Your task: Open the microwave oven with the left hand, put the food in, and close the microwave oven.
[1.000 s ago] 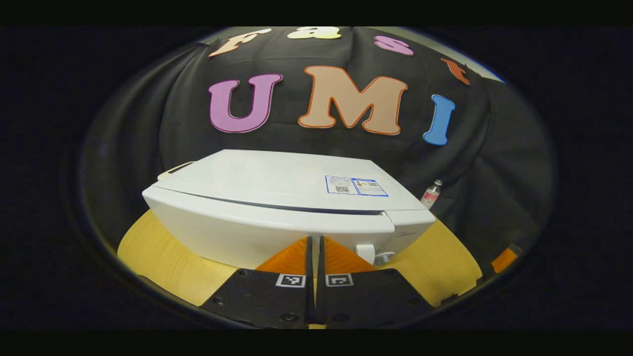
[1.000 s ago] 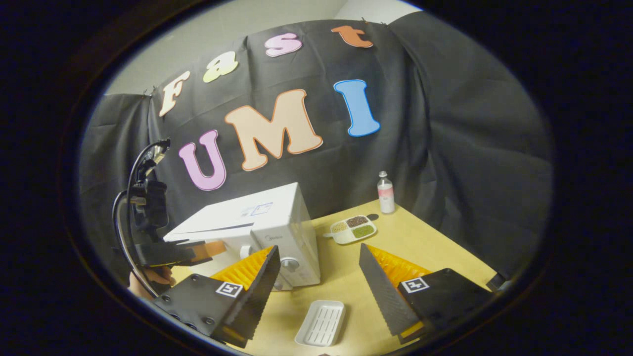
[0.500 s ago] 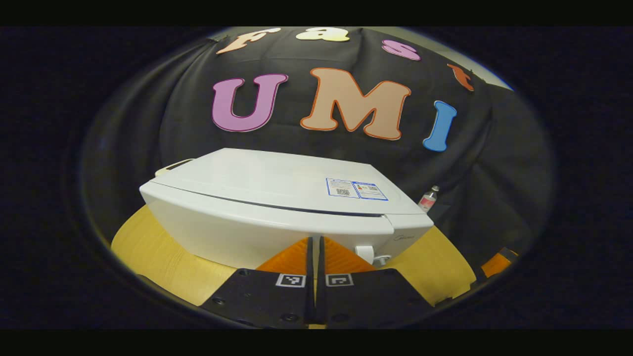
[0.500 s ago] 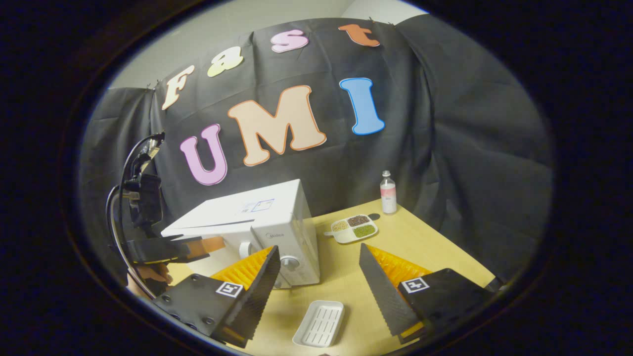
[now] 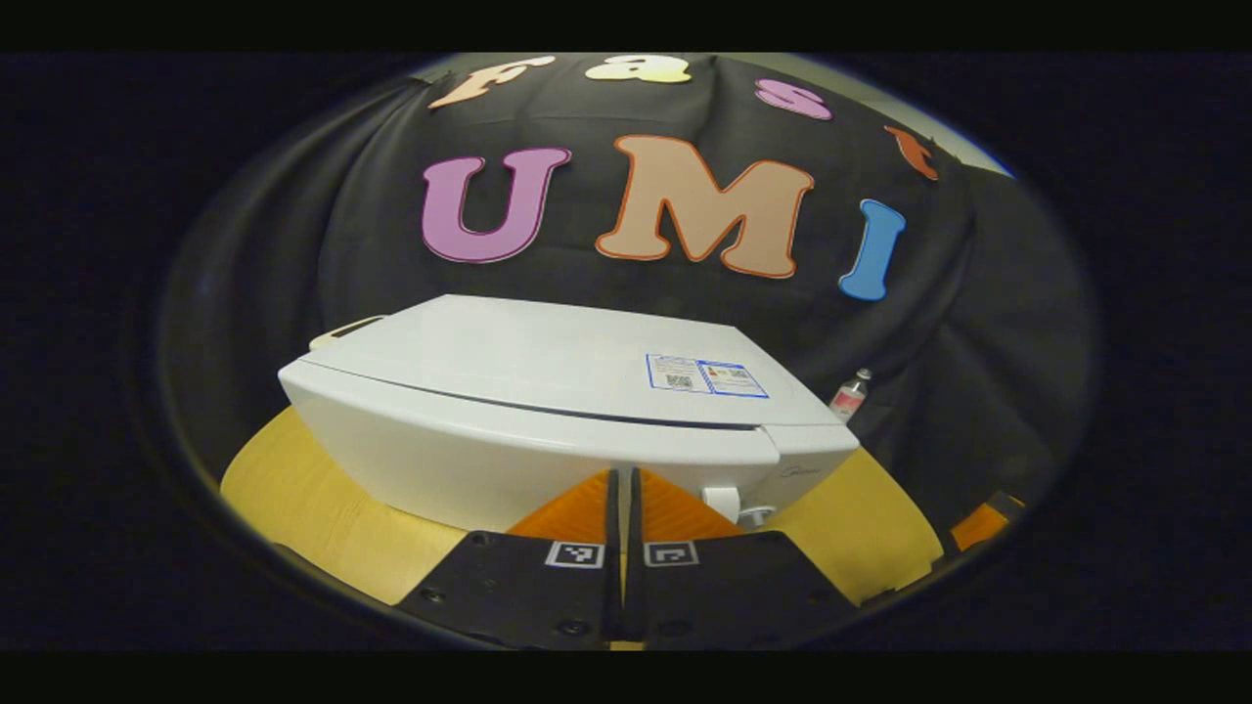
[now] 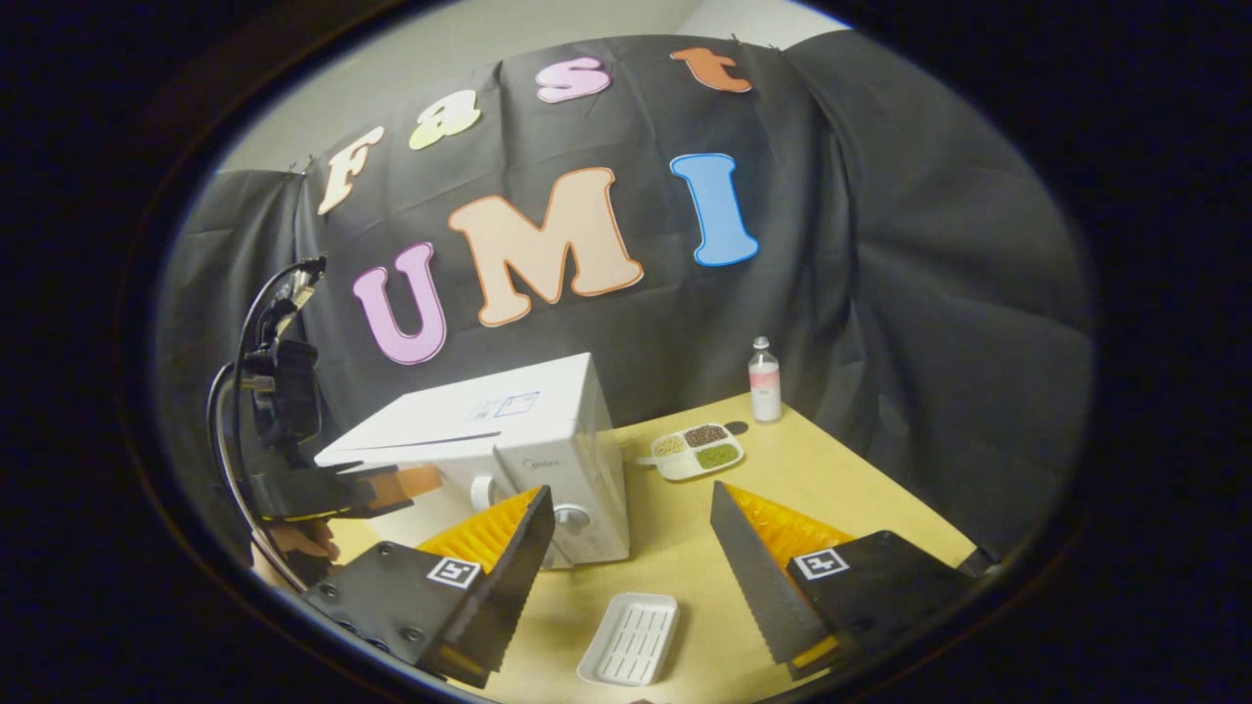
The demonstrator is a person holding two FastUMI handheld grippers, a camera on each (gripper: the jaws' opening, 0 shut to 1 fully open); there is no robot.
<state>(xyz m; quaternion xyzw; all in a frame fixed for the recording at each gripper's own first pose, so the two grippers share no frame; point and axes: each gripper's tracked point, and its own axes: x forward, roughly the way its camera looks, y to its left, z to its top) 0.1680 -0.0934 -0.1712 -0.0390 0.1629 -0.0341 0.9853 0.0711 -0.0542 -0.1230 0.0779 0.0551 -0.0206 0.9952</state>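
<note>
Left gripper: in the left gripper view its two fingers were pressed together with nothing between them, clenched on empty air, pointing at the microwave's front at 12 o'clock.
Left gripper from afar: in the right gripper view it sat at 9 o'clock, held level just in front of the microwave door, with a hand beneath it and cables looping above.
Right gripper: its fingers were spread wide apart, released, holding nothing, hanging above the table.
Microwave: white, door looking closed, standing on the table at the middle of the left gripper view; a sticker lay on its top toward 2 o'clock. In the right gripper view it stood at 10 o'clock from the right gripper, its knobs partly behind that gripper's left finger.
Food tray: a white divided dish with three fillings, on the table just right of the microwave, at 12 o'clock from the right gripper and apart from it.
Empty tray: white, ribbed, lying flat at 6 o'clock between and below the right gripper's fingers, not touched.
Bottle: upright near the back of the table at 1 o'clock, beyond the food tray.
Table: light wood, bearing all of these.
</note>
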